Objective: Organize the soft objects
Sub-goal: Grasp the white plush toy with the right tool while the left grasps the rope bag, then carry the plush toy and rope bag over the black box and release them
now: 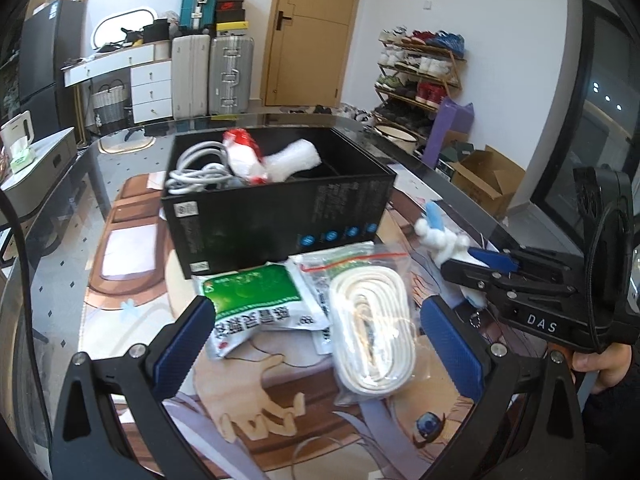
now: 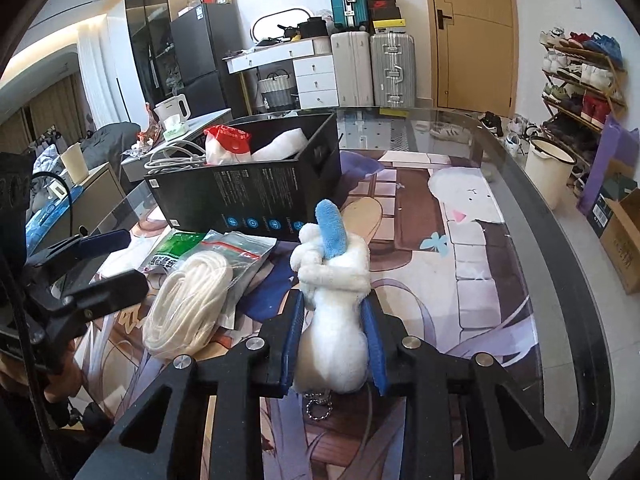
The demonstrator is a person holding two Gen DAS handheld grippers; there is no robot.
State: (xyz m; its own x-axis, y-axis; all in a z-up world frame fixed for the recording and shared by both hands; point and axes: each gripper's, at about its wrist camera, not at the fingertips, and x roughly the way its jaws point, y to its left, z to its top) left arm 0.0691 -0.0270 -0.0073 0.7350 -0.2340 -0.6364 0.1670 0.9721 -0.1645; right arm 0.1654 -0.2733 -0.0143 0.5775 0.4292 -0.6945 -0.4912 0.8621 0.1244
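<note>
Cluttered bedroom, glass-topped table (image 2: 520,216) with a printed mat.
Right gripper (image 2: 334,344) clenched on white plush toy (image 2: 336,304) mid-table, just before black box (image 2: 248,196); soft, light, squashy, best gripped round the body. Left gripper (image 1: 316,340) released, poised over bagged white rope (image 1: 372,332).

1. The plush toy (image 2: 336,300) is sandwiched between the right gripper (image 2: 334,344) pads, so its sides are covered up, and its keychain (image 2: 318,402) dips behind the gripper frame.
2. Print on the green packet (image 1: 250,292) is too blurry to read.
3. Black box (image 1: 276,216) walls hide the lower parts of the cable (image 1: 196,174) and the red-and-white bag (image 1: 244,156).
4. The person's hand (image 1: 604,364) is mostly cut off by the edge.
</note>
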